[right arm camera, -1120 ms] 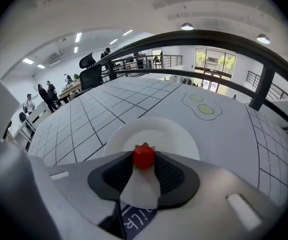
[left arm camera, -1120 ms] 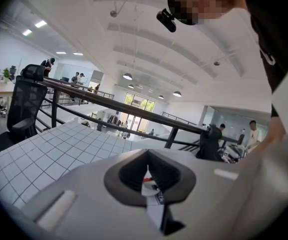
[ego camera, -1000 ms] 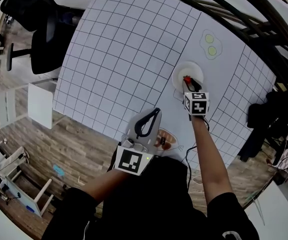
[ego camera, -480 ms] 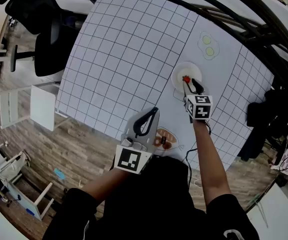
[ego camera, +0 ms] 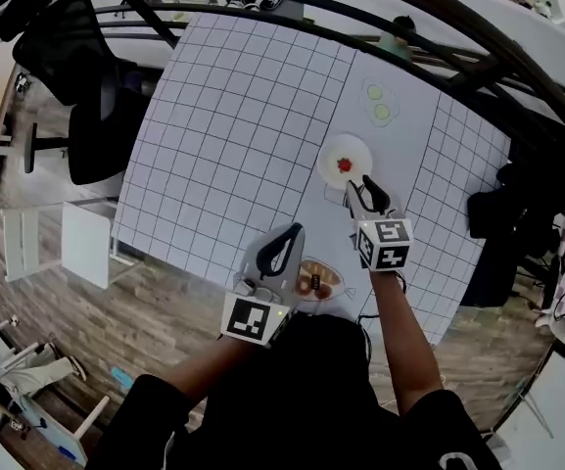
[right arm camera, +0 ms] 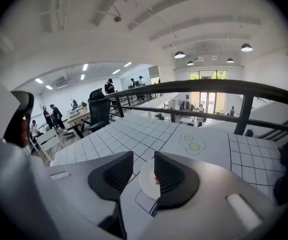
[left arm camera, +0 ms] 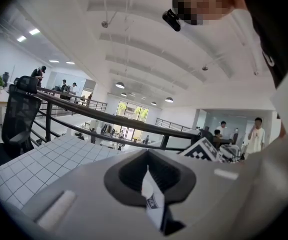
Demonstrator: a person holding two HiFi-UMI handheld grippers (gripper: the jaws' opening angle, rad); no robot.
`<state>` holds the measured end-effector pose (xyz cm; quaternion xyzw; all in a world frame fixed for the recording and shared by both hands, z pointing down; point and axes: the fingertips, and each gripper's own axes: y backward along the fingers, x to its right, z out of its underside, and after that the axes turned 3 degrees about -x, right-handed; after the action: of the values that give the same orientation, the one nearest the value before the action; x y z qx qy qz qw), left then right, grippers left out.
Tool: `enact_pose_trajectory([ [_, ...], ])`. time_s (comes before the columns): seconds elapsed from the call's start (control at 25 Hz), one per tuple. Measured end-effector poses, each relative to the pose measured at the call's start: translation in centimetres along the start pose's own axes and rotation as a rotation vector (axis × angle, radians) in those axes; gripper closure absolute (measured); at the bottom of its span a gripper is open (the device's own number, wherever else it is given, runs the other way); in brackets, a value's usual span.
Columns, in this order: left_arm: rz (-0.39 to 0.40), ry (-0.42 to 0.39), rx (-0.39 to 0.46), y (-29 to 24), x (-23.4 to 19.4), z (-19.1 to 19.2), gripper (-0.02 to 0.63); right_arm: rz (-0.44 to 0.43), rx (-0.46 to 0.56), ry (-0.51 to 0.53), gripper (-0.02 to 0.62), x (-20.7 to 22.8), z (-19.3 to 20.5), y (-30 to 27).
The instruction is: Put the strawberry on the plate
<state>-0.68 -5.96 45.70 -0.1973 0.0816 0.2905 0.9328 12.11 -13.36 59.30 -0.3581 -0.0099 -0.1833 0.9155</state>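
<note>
A small red strawberry [ego camera: 345, 164] lies on the round white plate [ego camera: 333, 151] on the gridded table. My right gripper [ego camera: 360, 188] hangs just short of the plate's near edge, apart from the strawberry. Its jaws are closing with nothing between them. In the right gripper view the plate [right arm camera: 146, 184] and the strawberry [right arm camera: 156, 180] show through the gap of the right gripper [right arm camera: 144, 170], well beyond the pads. My left gripper [ego camera: 284, 239] is held near the table's front edge. In the left gripper view the left gripper [left arm camera: 148, 176] is shut and points up at the ceiling.
A light mat with two green-yellow rounds [ego camera: 378, 104] lies beyond the plate. A small dish of brown things [ego camera: 317, 280] sits at the table's near edge between my arms. Black office chairs [ego camera: 76, 86] and a white stool [ego camera: 62, 243] stand left of the table [ego camera: 233, 116]. A dark railing arcs overhead.
My right gripper has drawn back from the plate toward the person, and the strawberry stays on the plate. The left gripper has hardly moved.
</note>
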Motion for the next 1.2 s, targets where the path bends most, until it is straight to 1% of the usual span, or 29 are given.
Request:
enact_pose_trajectory([
  [0.12, 0.006, -0.039, 0.021, 0.3, 0.0, -0.8, 0.597, 0.01, 0.082, 0.005, 0.481, -1.2, -2.5, 3.4],
  [0.2, 0.016, -0.052, 0.034, 0.6, 0.3, -1.6, 0.597, 0.018, 0.133, 0.002, 0.495, -1.9, -3.9, 5.7],
  [0.36, 0.075, -0.065, 0.07, 0.8, 1.2, -2.6, 0.597, 0.034, 0.224, -0.052, 0.532, -2.9, -6.3, 10.0],
  [0.56, 0.122, -0.066, 0.079, 1.8, 2.8, -3.3, 0.597, 0.039, 0.339, -0.118, 0.578, -5.0, -8.6, 14.8],
  [0.68, 0.161, -0.049, 0.097, 2.2, 3.5, -4.2, 0.597, 0.047, 0.407, -0.142, 0.59, -6.1, -9.8, 17.3],
  [0.84, 0.192, -0.031, 0.12, 3.2, 3.8, -5.3, 0.597, 0.055, 0.455, -0.118, 0.595, -8.3, -10.6, 20.0],
  [1.0, 0.225, -0.05, 0.148, 4.1, 4.1, -6.0, 0.597, 0.073, 0.466, -0.093, 0.595, -9.9, -10.4, 21.6],
  [1.2, 0.227, -0.075, 0.165, 5.5, 4.1, -6.6, 0.597, 0.129, 0.488, -0.061, 0.597, -11.4, -10.1, 22.8],
])
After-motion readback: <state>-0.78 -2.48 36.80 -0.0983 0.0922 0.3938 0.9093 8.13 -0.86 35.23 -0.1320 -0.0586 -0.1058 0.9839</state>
